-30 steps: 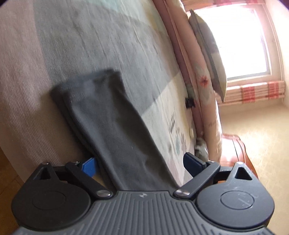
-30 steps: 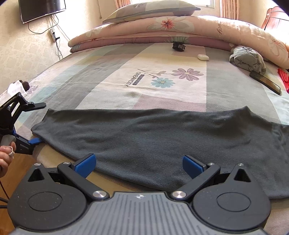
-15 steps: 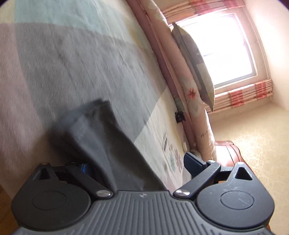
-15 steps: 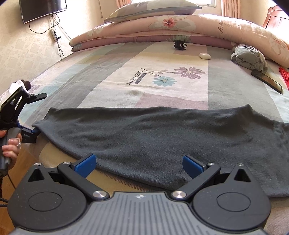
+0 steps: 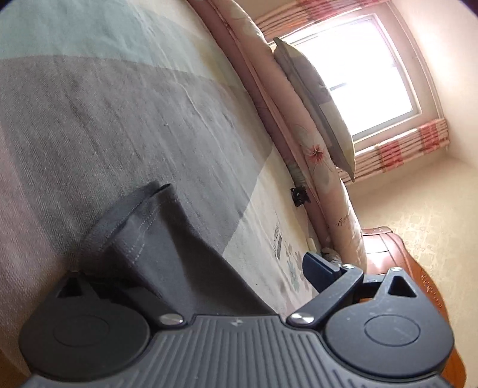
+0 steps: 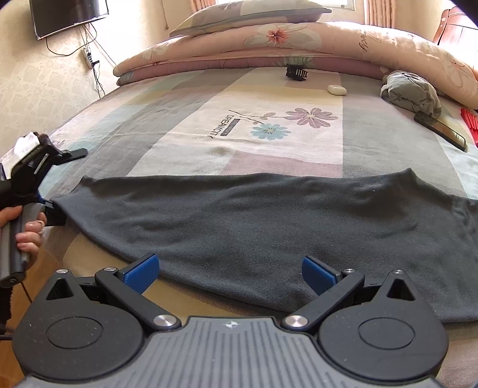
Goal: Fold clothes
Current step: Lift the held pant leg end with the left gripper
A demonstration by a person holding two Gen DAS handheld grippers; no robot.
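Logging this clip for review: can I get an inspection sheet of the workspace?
Surface: bed sheet, patchwork with flower print.
Job's things: dark grey garment laid flat across the near edge.
Clutter: hair clip, white case, bundled grey cloth, phone.
Grippers: left tongs at the garment's end, open in their own view; right tongs open, over the near hem.
Cables: wall cords below the TV.
Surroundings: quilt, pillow, window.

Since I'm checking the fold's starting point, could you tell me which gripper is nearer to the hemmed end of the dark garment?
Left. The left gripper sits right at the hemmed end of the dark garment; the right gripper hovers open over its near long edge, well along from there.
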